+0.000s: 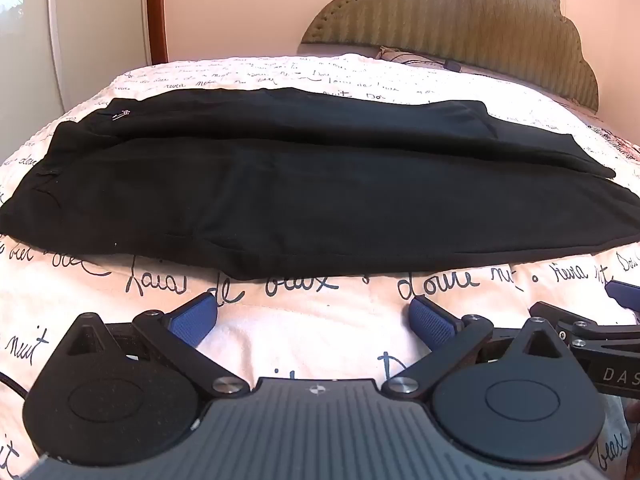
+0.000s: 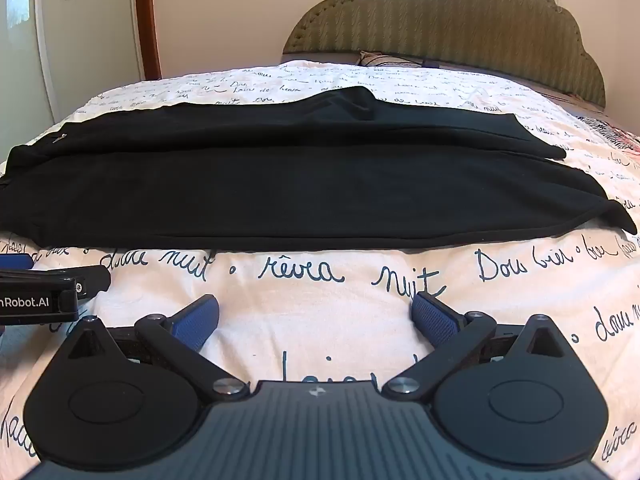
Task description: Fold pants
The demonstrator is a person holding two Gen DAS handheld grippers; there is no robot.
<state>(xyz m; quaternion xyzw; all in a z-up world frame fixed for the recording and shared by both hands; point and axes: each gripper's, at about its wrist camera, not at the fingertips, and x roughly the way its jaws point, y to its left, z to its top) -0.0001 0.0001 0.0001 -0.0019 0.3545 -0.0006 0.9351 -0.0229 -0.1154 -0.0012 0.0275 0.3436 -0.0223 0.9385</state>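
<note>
On the bed, black pants lie lengthwise, one leg over the other, just ahead of your left claw and right claw, both released. Pinch one layer only and the fold may skew.

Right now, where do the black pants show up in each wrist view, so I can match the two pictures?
Left wrist view: the black fabric pants span the middle of the picture, waistband at the left, beyond the open left gripper.
Right wrist view: the pants again cross the middle, legs ending at the right, beyond the open right gripper.
Shared landmark: the olive scalloped padded headboard behind the bed.
</note>
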